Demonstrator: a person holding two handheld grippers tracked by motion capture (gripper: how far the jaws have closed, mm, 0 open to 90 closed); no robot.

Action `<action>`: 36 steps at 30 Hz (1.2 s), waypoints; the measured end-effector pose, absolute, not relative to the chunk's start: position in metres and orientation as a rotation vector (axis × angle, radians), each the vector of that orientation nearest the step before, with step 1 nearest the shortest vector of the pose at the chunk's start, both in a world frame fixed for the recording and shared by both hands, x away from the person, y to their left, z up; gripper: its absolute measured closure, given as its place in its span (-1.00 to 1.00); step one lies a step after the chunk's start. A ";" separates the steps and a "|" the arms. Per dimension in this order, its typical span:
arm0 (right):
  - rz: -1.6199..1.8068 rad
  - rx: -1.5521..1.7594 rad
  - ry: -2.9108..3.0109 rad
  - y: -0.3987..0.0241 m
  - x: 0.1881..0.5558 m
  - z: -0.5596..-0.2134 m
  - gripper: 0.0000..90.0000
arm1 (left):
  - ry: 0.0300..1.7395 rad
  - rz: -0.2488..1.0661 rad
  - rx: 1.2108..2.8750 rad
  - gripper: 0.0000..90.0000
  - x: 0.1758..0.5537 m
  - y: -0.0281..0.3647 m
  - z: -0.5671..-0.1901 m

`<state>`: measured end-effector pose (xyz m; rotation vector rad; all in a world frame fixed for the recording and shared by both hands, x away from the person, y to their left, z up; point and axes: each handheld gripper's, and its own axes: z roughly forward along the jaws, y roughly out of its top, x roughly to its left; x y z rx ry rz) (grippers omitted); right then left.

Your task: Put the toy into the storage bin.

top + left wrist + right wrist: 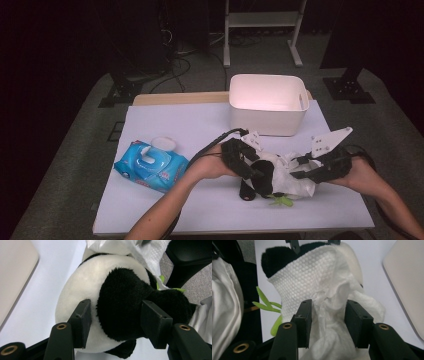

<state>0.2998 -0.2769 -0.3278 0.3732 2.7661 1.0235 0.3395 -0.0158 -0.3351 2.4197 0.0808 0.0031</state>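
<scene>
I've got the panda plush (262, 177) lying near the front edge of the surface (200, 130), a little right of middle, with the white storage bin (267, 102) back at the far edge and the blue wipes pack (150, 165) off toward the left edge. My left gripper (115, 322) has its jaws clamped on the toy's body, one pad on white fur, the other sunk into the black patch. My right gripper (328, 320) has its jaws spread partway around the bunched white wipe (322, 302) draped over the panda; the pads look just clear of the cloth, though the folds make that hard to call.

This thing is light, soft and squashy, so the fur will give under the pads and won't slip much; nothing fragile here. Best hold is across the round torso, where I am now, not the floppy limbs. The wipe is limp and will drag and bunch up; pinch a thick fold.

The plush's long axis runs roughly along the front edge, black leg pointing left, green leaf sprig (282, 200) poking out toward me.
</scene>
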 end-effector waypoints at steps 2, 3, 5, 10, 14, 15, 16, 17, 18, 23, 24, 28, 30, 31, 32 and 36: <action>1.020 0.372 2.763 -0.272 0.300 -0.331 0.25 | 0.076 0.007 2.425 -0.03 0.339 -0.016 -0.334; 1.012 0.355 2.759 -0.266 0.300 -0.334 0.29 | 0.069 0.014 2.427 -0.03 0.337 -0.018 -0.334; 0.988 0.339 2.769 -0.257 0.301 -0.338 0.35 | 0.061 0.029 2.442 -0.03 0.335 -0.019 -0.334; 1.029 0.312 2.756 -0.253 0.302 -0.331 0.76 | 0.063 0.026 2.435 -0.03 0.335 -0.019 -0.334; 1.050 0.290 2.740 -0.247 0.302 -0.325 0.79 | 0.058 0.029 2.432 -0.03 0.334 -0.023 -0.334; 1.051 0.280 2.738 -0.243 0.303 -0.324 0.79 | 0.055 0.034 2.434 -0.03 0.334 -0.024 -0.334; 1.060 0.275 2.737 -0.240 0.303 -0.322 0.79 | 0.053 0.036 2.435 -0.03 0.334 -0.024 -0.334; 1.080 0.260 2.735 -0.235 0.304 -0.320 0.79 | 0.052 0.036 2.433 -0.04 0.334 -0.024 -0.334; 1.081 0.251 2.738 -0.233 0.304 -0.320 0.79 | 0.055 0.036 2.427 -0.04 0.334 -0.023 -0.335; 1.044 0.240 2.744 -0.234 0.305 -0.321 0.82 | 0.071 0.031 2.406 -0.12 0.334 -0.013 -0.331; 1.040 0.252 2.747 -0.236 0.305 -0.322 0.82 | 0.071 0.031 2.406 -0.16 0.334 -0.013 -0.331; 1.045 0.280 2.755 -0.242 0.305 -0.322 0.83 | 0.092 0.041 2.412 -0.24 0.335 -0.005 -0.329; 1.040 0.281 2.755 -0.242 0.305 -0.321 0.83 | 0.101 0.025 2.400 -0.23 0.336 -0.007 -0.334; 1.039 0.272 2.753 -0.241 0.304 -0.320 0.83 | 0.105 0.022 2.392 -0.23 0.336 -0.009 -0.336; 1.045 0.247 2.745 -0.236 0.304 -0.318 0.83 | 0.110 0.019 2.377 -0.20 0.336 -0.010 -0.338; 1.085 0.210 2.754 -0.220 0.306 -0.314 0.83 | 0.104 0.023 2.372 -0.20 0.335 -0.015 -0.339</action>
